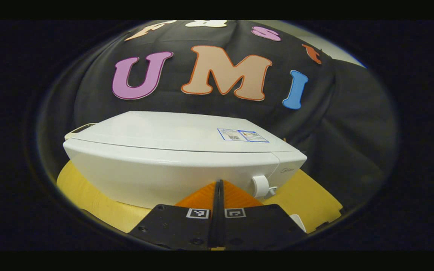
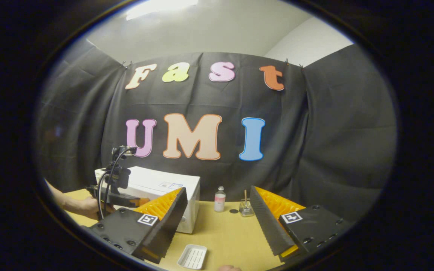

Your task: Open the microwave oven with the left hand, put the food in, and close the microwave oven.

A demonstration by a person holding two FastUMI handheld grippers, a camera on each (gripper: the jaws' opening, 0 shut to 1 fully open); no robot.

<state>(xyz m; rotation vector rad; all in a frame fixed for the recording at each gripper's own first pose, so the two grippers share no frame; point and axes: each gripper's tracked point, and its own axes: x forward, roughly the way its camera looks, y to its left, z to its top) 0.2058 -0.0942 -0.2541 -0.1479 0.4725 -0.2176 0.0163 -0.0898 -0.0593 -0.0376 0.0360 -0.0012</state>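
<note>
Booth: black cloth hangs behind your yellowish wooden table [image 2: 224, 233].
Microwave oven: your white microwave oven [image 1: 179, 158] sits on the table toward its left side in the right gripper view, with its door shut; a label is stuck on its top.
Left gripper: your left gripper [image 1: 219, 188] has its fingers pressed together with nothing between them, pointing at the oven's front face near a white knob [image 1: 261, 186]. In the right gripper view you see it and the hand [image 2: 85, 206] holding it in front of the oven.
Right gripper: your right gripper [image 2: 219, 210] is spread wide and holds nothing, above the table.
Food tray: a small white tray [image 2: 192, 256] lies on the table below your right gripper.
Back of table: a small bottle [image 2: 220, 199] and a glass jar [image 2: 245, 209] with a stick in it stand near the cloth, right of the oven.
</note>
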